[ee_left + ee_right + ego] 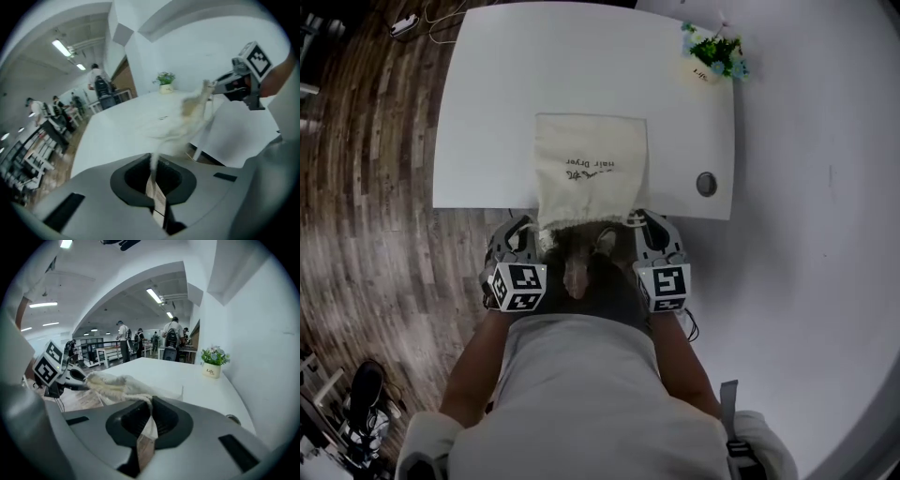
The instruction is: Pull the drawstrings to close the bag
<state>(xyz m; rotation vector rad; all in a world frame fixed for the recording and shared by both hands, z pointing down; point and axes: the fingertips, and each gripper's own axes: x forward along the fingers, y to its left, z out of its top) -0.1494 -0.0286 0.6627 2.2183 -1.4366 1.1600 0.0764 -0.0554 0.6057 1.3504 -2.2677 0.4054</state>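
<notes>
Bag (591,169) lies flat on the white table (487,94), its gathered mouth hanging over the near edge at 6 o'clock. My left gripper (542,240) pinches the left drawstring (153,165) and my right gripper (615,236) pinches the right drawstring (149,418), both just off that edge. Open tabletop runs from 9 to 12 o'clock; a potted plant (713,52) sits at 2 o'clock.

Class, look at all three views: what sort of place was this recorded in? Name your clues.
Most likely an open-plan office or lab: long ceiling strip lights, people standing at desks in the background, and a white rectangular table with a small potted plant.
</notes>
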